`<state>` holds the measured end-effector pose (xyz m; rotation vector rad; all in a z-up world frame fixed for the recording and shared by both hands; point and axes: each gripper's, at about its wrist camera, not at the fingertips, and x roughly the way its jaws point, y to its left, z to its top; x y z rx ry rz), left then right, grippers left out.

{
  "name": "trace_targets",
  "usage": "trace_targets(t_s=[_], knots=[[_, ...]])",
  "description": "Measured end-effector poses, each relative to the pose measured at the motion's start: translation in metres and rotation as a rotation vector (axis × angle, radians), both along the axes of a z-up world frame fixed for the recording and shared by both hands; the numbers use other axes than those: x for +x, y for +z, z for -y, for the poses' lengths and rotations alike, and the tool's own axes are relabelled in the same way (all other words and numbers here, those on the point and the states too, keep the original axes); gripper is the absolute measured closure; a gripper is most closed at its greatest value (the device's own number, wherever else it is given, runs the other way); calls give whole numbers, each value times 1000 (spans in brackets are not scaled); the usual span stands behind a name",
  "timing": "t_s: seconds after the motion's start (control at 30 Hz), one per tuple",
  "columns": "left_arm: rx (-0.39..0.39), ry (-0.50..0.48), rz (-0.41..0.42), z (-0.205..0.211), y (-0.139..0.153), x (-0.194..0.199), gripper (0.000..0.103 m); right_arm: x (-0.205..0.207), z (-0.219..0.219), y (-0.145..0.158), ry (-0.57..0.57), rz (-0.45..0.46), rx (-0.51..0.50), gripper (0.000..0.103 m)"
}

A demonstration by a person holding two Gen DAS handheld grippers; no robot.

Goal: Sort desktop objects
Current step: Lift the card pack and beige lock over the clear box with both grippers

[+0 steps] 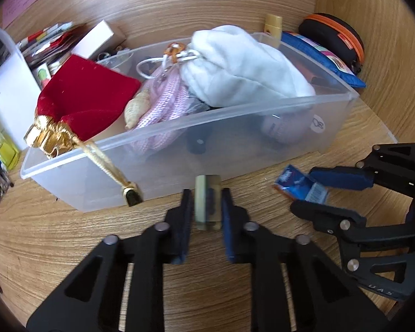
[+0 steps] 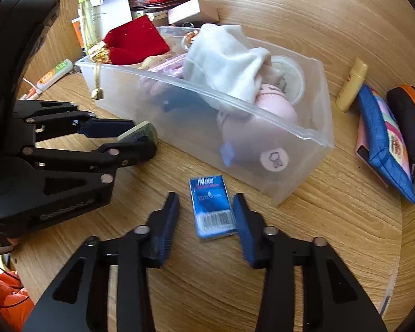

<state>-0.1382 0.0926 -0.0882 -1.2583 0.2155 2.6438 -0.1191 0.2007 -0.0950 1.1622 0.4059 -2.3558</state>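
Left wrist view shows a small greenish block point(image 1: 208, 202) pinched between the jaws of the left hand-held gripper point(image 1: 207, 207), held just short of the clear plastic bin point(image 1: 179, 166). That bin already holds a white cloth point(image 1: 240, 66), a pink pouch point(image 1: 163, 102) and a red velvet bag point(image 1: 88, 96), so I'd judge the sorting well underway. On the bench point(image 2: 318, 221) a blue packet point(image 2: 211, 207) lies between the spread jaws of the right hand-held gripper point(image 2: 206, 215), not yet gripped. A yellow tube point(image 2: 351, 83), blue wallet point(image 2: 384, 144) and black case point(image 2: 409, 121) remain outside.
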Motion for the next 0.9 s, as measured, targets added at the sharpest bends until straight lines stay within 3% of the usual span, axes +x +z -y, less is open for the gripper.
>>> trace_targets(t_s=[0.03,0.17,0.4,0.53,0.9], knots=[[-11,-3,-4,-1,1,0,88,2,2,0,1,-15,11,78],[-11,-6,-11,1,3,5,88,16,7,1,6,-71,68,78],[61,9,-28,18,16,23,88,22,0,10,-3,-26,-12,78],[110,20,-36,28,24,34,88,28,3,24,-6,-45,-50,78],[73,46,-136,38,50,58,88,46,-1,60,-15,-132,-100,78]])
